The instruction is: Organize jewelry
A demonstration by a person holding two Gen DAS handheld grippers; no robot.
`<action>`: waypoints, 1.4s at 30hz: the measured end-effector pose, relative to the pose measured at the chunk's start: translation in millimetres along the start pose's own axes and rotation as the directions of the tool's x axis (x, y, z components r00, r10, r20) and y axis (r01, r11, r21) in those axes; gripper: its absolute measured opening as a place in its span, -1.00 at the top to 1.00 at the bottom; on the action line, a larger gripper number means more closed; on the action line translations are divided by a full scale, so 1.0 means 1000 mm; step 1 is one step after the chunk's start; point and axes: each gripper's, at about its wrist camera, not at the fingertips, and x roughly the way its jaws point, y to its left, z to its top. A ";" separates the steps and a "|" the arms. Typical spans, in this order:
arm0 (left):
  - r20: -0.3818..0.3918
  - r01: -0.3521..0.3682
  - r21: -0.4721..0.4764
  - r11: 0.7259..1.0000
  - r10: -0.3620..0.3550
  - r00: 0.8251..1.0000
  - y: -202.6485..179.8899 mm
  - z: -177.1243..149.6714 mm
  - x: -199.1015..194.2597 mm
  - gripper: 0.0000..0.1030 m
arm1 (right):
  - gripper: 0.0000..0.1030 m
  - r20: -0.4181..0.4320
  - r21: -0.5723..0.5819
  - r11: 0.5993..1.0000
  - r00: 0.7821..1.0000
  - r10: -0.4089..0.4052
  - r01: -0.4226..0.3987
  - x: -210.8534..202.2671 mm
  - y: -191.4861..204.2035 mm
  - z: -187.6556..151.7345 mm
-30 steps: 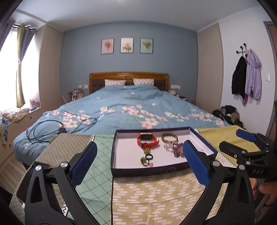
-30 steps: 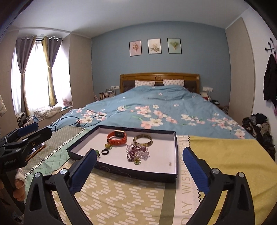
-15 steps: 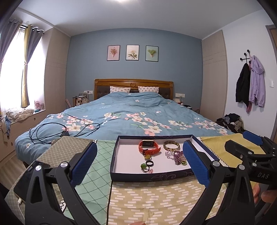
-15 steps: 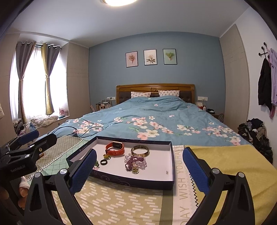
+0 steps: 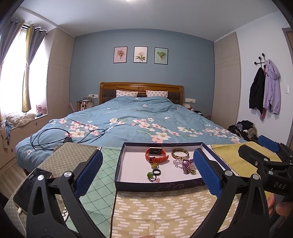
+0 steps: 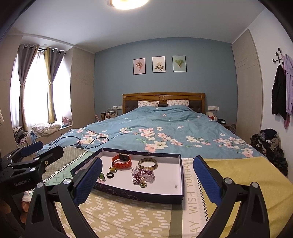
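Blue-padded fingers of both the left gripper [image 5: 147, 171] and right gripper [image 6: 147, 180] stand wide apart, empty; the tray [image 5: 157, 186] with watch [image 5: 156, 155] and beads [image 5: 185, 163] lies just beyond them.

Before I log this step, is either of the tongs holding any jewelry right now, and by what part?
Nothing is held. The left tongs and right tongs are both open and empty, short of the tray where the jewelry lies.

Bright ceiling lamp [image 6: 129, 3], blown-out window [image 6: 36, 87] glare — sharp focus, fisheye-bent edges, dark corners.
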 end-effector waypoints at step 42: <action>-0.004 0.002 -0.010 1.000 -0.002 1.000 -0.002 0.002 0.002 -0.89 | -0.86 0.033 0.009 0.999 0.998 -0.045 0.044 -0.009 0.001 0.004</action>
